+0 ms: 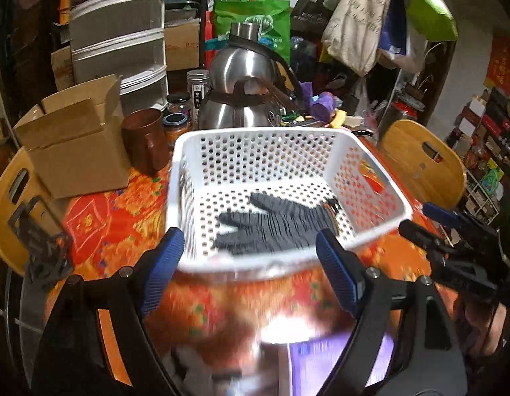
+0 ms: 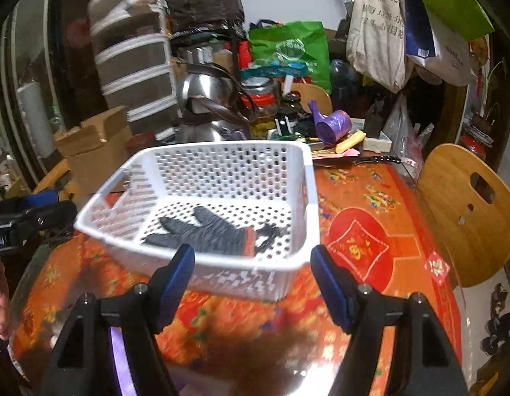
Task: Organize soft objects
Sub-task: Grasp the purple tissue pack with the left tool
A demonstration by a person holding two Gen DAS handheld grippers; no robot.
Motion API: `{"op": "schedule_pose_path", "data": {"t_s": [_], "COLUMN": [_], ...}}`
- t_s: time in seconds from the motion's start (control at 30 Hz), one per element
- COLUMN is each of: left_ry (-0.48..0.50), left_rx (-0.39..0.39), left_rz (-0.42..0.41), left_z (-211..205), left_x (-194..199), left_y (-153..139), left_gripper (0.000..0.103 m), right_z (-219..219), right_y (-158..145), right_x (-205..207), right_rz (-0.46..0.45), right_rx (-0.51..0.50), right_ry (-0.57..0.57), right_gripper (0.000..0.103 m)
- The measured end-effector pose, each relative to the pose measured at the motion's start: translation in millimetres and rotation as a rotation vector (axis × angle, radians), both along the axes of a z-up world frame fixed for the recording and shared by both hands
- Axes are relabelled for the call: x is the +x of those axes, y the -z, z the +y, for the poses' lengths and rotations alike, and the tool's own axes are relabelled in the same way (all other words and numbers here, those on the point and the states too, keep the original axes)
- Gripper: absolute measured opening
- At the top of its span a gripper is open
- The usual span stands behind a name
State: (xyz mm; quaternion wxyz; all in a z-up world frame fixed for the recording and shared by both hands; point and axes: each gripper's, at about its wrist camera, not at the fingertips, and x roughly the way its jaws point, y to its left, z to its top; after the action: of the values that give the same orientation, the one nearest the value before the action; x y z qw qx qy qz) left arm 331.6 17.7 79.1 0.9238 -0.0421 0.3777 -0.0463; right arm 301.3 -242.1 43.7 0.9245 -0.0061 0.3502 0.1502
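Left wrist view showed a white basket [image 1: 288,161] on the orange floral tablecloth [image 1: 122,214], a grey glove [image 1: 274,227] inside. Steel kettles [image 1: 241,92] crowded twelve o'clock, a cardboard box [image 1: 73,151] ten. Left gripper [image 1: 251,264] and right gripper [image 2: 251,280] both gaped, holding nothing.

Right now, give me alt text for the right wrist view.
A dark glove lies flat inside a white perforated basket on an orange patterned tablecloth. The open right gripper frames the basket's near wall, holding nothing. Kettles, jars and bags crowd the back.
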Motion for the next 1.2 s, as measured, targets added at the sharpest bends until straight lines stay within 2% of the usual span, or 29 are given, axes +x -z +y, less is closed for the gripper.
{"op": "schedule_pose_path", "data": {"t_s": [0.17,0.33,0.43,0.53,0.67,0.9,1.0,1.07,1.2], "left_ry": [-0.022,-0.032,-0.029,0.002,0.044,0.134,0.157,0.167,0.182], "left_rx": [-0.079,-0.078,-0.109,-0.110,-0.057,-0.088,-0.101,-0.102,-0.094], "left_rz": [0.000,-0.096,-0.126,-0.144,-0.145,-0.114,-0.098,-0.094,-0.084], "left_z": [29,38,37,25,1,-17,-19,-21,-24], "left_x": [-78,-163,-200,-219,-221,-202,-192,-189,-182], "left_y": [6,19,40,58,76,99,105,109,116], "left_gripper": [0.086,0.092,0.092,0.092,0.092,0.091,0.085,0.080,0.075], "right_z": [-9,-13,-10,-3,9,20,25,28,32], "right_y": [9,26,38,50,58,64,67,70,73], "right_x": [-63,-131,-160,-182,-195,-188,-185,-183,-180], "right_rz": [-0.005,-0.031,-0.018,-0.013,-0.035,-0.034,-0.033,-0.029,-0.025], "right_rx": [0.036,0.060,0.078,0.071,0.047,0.065,0.053,0.050,0.047], "right_ry": [-0.012,-0.027,-0.030,-0.057,-0.081,-0.131,-0.145,-0.150,-0.161], "right_gripper": [0.073,0.073,0.073,0.073,0.073,0.073,0.072,0.066,0.061]}}
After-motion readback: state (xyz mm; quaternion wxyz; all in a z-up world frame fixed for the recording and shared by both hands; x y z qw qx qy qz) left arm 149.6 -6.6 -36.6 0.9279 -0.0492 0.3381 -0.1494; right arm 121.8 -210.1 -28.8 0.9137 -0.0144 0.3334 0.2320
